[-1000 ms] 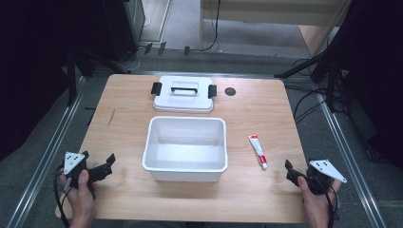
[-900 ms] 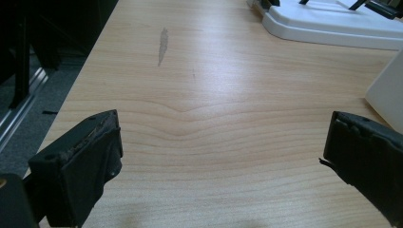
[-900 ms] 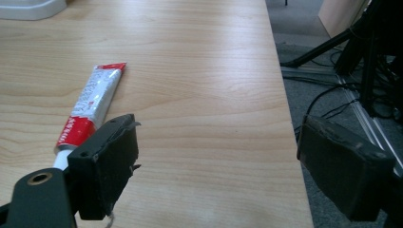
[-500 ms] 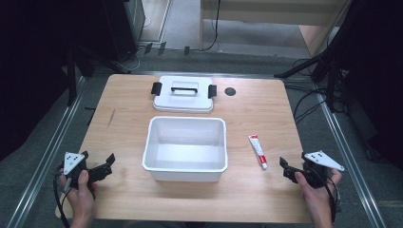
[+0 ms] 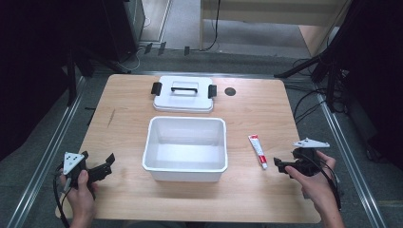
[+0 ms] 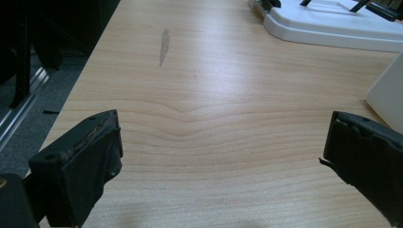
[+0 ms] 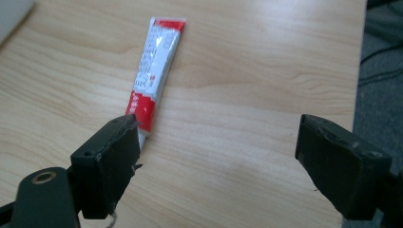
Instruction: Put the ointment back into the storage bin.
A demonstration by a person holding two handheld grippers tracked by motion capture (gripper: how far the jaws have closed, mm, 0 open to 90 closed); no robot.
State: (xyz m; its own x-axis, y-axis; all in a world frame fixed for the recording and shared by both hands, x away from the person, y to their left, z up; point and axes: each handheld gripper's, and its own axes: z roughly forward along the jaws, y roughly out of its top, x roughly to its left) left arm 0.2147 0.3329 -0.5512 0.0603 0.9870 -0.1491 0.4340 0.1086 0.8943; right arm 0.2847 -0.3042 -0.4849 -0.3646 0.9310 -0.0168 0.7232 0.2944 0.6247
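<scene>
A red and white tube [image 5: 257, 151] [image 7: 152, 78] lies flat on the wooden table, right of the open white box [image 5: 185, 148]. My right gripper [image 5: 281, 166] [image 7: 216, 164] hovers open just right of the tube's near end; its left jaw overlaps that end in the right gripper view. The box's white lid [image 5: 184, 94] with a black handle and clips rests behind the box. My left gripper [image 5: 103, 164] [image 6: 221, 161] stands open near the table's front left corner, over bare wood, nothing between its jaws.
A small dark round hole [image 5: 230, 91] sits in the table right of the lid. The box's corner [image 6: 387, 90] shows at the right of the left gripper view. Metal rails and cables run along both sides of the table [image 5: 247, 199].
My right gripper has moved left and forward toward the tube's near end. The left gripper has hardly moved.
</scene>
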